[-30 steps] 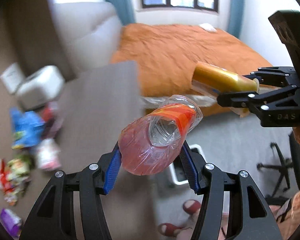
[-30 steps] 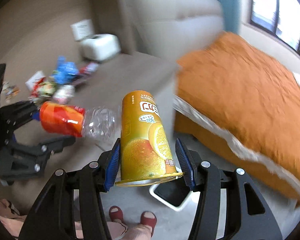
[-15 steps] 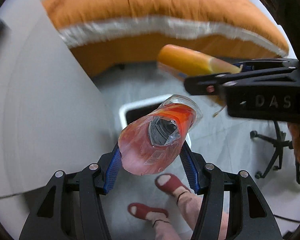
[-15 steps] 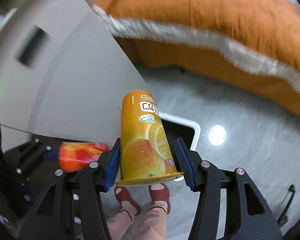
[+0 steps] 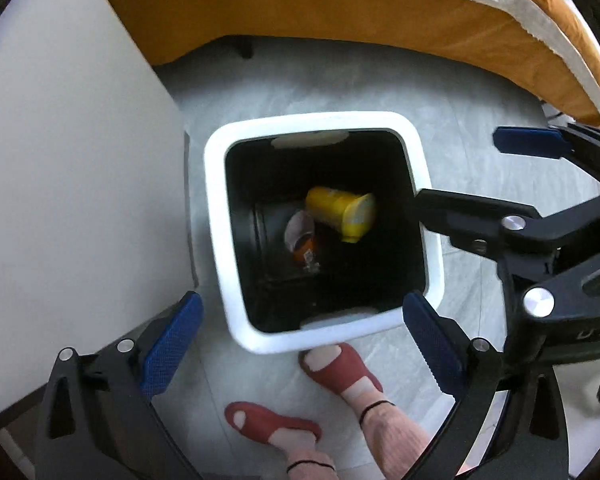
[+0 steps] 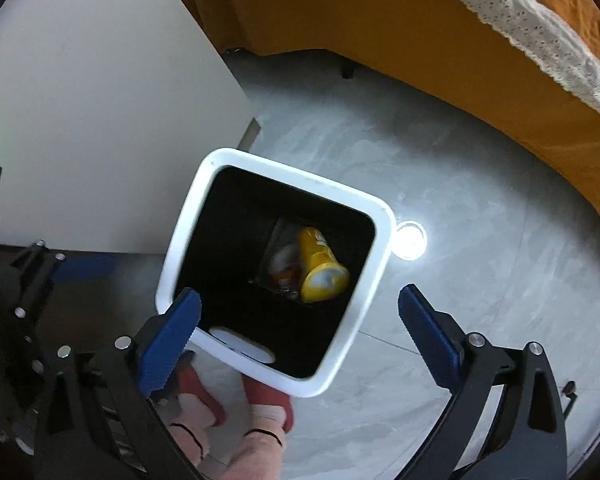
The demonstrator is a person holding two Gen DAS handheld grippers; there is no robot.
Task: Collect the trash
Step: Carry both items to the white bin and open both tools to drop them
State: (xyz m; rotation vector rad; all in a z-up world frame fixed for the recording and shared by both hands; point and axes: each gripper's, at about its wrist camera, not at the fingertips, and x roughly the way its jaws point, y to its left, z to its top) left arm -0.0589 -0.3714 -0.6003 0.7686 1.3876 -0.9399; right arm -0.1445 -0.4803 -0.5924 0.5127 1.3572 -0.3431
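Observation:
A white-rimmed bin (image 5: 216,216) with a black inside stands on the grey floor; it also shows in the right wrist view (image 6: 180,236). Inside lie the yellow juice can (image 5: 340,210) (image 6: 320,264) and the crushed plastic bottle with the orange-red label (image 5: 300,236) (image 6: 284,268). My left gripper (image 5: 300,344) is open and empty above the bin's near rim. My right gripper (image 6: 300,328) is open and empty above the bin; it also shows at the right of the left wrist view (image 5: 472,184).
A white cabinet side (image 5: 68,184) stands left of the bin. The orange bed cover (image 5: 340,0) hangs over the floor behind it. The person's feet in red slippers (image 5: 336,368) are just in front of the bin. Grey floor (image 6: 480,220) lies to the right.
Both grippers have tilted down over the bin and opened. The bottle and the juice can have dropped from them into the bin.

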